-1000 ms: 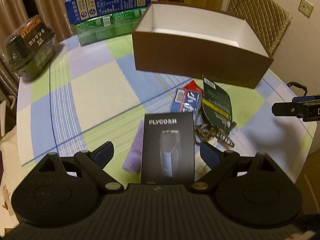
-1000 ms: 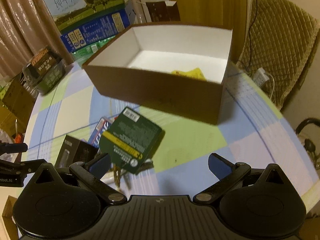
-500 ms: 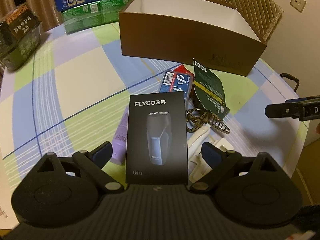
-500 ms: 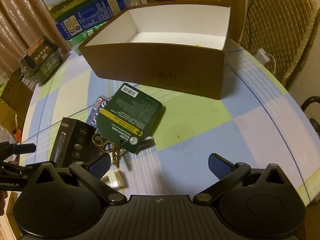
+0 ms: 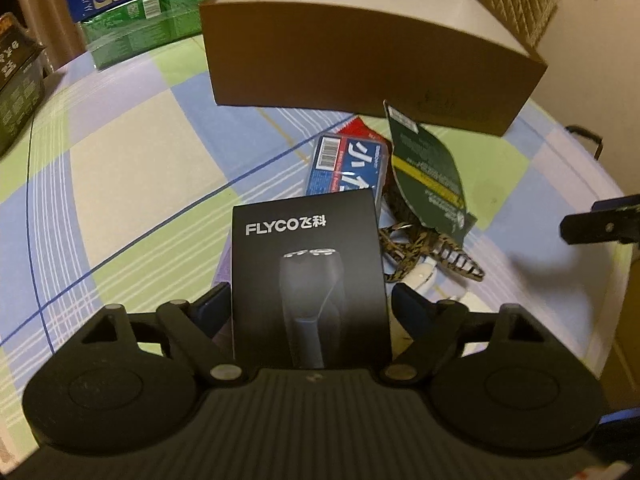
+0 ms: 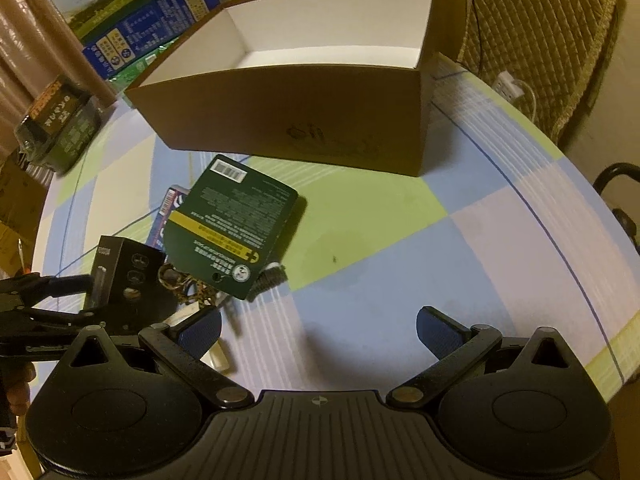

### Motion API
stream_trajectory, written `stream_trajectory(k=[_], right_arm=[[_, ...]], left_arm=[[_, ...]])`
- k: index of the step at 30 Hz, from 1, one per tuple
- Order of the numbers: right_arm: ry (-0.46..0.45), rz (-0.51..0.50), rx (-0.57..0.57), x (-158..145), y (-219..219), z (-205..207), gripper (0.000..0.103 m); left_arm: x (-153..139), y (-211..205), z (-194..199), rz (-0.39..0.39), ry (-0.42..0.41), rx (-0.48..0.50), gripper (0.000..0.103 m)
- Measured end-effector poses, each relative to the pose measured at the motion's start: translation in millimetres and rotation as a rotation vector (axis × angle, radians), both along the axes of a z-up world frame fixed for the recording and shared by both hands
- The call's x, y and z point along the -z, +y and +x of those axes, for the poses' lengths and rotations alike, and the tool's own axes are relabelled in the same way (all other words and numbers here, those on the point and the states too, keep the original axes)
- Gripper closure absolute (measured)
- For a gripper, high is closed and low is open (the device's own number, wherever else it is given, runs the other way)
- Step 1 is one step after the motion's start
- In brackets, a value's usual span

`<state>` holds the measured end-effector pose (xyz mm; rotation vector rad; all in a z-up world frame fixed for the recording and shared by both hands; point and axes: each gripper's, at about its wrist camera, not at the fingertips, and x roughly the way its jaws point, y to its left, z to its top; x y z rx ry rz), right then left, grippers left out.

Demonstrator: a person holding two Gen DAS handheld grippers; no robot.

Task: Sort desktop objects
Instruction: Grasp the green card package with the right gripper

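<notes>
Left claw (image 5: 311, 300) tips steeply down at lower centre, jaws closing around the black rectangular shaver carton (image 5: 310, 280) on the checked counter (image 5: 132, 168); right claw (image 6: 318, 326) hovers spread, nothing between.

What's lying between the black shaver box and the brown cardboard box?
In the left wrist view, a blue and red packet lies between the black shaver box and the brown cardboard box.

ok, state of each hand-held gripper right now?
Left hand-held gripper: closing around the black shaver box, pads not clearly pressing yet.
Right hand-held gripper: open, empty.
</notes>
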<state>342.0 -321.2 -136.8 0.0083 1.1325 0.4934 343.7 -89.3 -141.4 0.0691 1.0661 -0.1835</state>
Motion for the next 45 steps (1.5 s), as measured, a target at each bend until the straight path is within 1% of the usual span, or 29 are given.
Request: stream_trajectory(k=[1, 4, 7, 11, 13, 17, 21, 24, 27, 29, 32, 35, 39, 41, 45], right_arm=[[0.004, -0.001, 0.005, 0.8, -0.8, 1.2, 0.002], [0.012, 0.002, 0.015, 2.9, -2.7, 3.6, 0.002], [0.021, 0.007, 0.025, 5.8, -2.5, 7.1, 0.002], [0.037, 0.043, 0.033, 9.0, -0.8, 11.7, 0.002], [0.046, 0.068, 0.039, 9.7, 0.4, 14.4, 0.002], [0.059, 0.125, 0.047, 10.2, 7.9, 23.3, 0.002], [0.056, 0.160, 0.044, 11.0, 23.9, 34.0, 0.002], [0.063, 0.194, 0.055, 15.2, 37.6, 42.2, 0.002], [0.121, 0.253, 0.102, 26.0, 47.7, 52.8, 0.002], [0.182, 0.302, 0.157, 36.2, 50.1, 60.7, 0.002], [0.246, 0.352, 0.238, 48.3, 51.0, 70.3, 0.002], [0.279, 0.364, 0.295, 56.5, 54.8, 78.2, 0.002], [0.290, 0.347, 0.319, 63.2, 62.7, 86.7, 0.002], [0.272, 0.339, 0.322, 63.3, 66.7, 88.2, 0.002], [0.249, 0.284, 0.300, 59.5, 76.2, 90.4, 0.003]], left_arm=[[0.8, -0.4, 0.8, 0.006, -0.001, 0.003, 0.022], [-0.7, 0.0, 0.4, 0.009, -0.007, 0.013, 0.024], [-1.7, -2.8, -3.6, 0.030, -0.016, 0.040, 0.024], [-9.8, -1.2, -10.8, 0.026, -0.034, 0.046, 0.025], [-16.6, 1.5, -14.0, 0.025, -0.047, 0.035, 0.025], [-31.2, 13.0, -19.1, 0.051, -0.087, 0.005, 0.025], [-43.5, 35.6, -16.4, 0.079, -0.115, -0.053, 0.024], [-47.0, 54.7, -12.2, 0.107, -0.122, -0.100, 0.024], [-46.2, 72.5, -8.2, 0.117, -0.118, -0.143, 0.024], [-44.2, 82.7, -7.8, 0.121, -0.114, -0.163, 0.024], [-38.6, 93.5, -6.9, 0.124, -0.100, -0.181, 0.024], [-32.5, 101.8, -5.7, 0.127, -0.088, -0.193, 0.024], [-26.6, 110.6, -3.4, 0.124, -0.077, -0.205, 0.024], [-24.2, 113.5, -1.7, 0.122, -0.072, -0.205, 0.024], [-21.1, 115.6, 0.1, 0.117, -0.070, -0.200, 0.024]])
